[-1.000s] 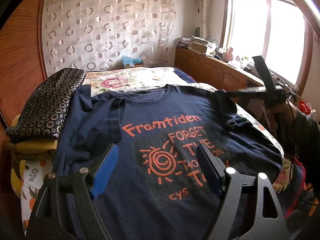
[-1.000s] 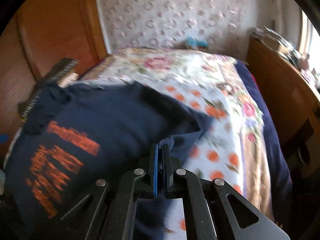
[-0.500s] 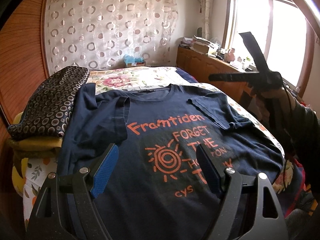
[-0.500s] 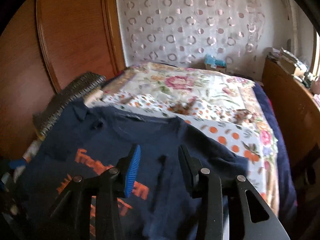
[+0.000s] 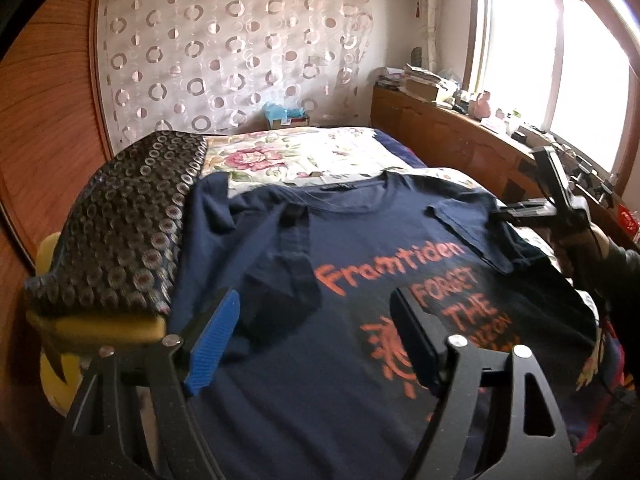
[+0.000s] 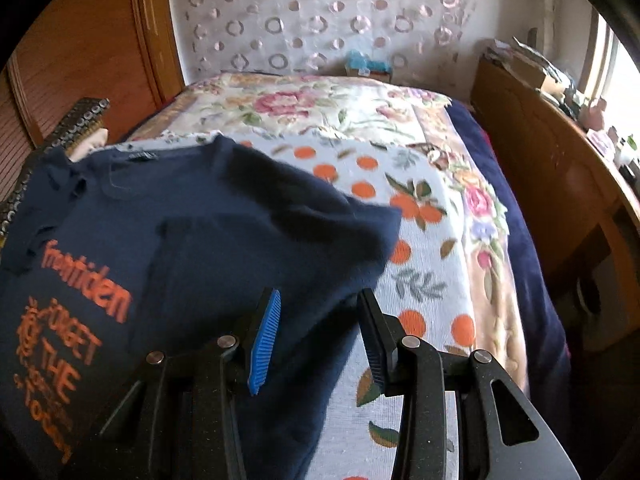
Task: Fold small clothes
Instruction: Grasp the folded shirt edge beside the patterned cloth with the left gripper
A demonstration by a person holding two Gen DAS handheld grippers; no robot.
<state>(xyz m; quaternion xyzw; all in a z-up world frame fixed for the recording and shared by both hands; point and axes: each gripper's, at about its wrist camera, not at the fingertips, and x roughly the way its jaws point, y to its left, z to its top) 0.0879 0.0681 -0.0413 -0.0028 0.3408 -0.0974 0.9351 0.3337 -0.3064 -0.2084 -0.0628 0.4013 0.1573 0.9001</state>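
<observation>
Lying flat on the bed (image 6: 432, 280), the navy T-shirt (image 5: 320, 320) runs lengthwise, collar far, both sleeves folded inward. Left claw (image 5: 316, 344) has just narrowed, still wide, empty; right claw (image 6: 316, 340) part-open, gripping nothing. Far cardboard box (image 5: 288, 120) holds blue tissue.

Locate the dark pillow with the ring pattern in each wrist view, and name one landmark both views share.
Left wrist view: the ring-patterned pillow fills the left side, lying on a yellow cushion beside the navy T-shirt.
Right wrist view: only an edge of the pillow shows at far left, behind the T-shirt's shoulder.
Shared landmark: the circle-patterned curtain behind the bed.
</observation>
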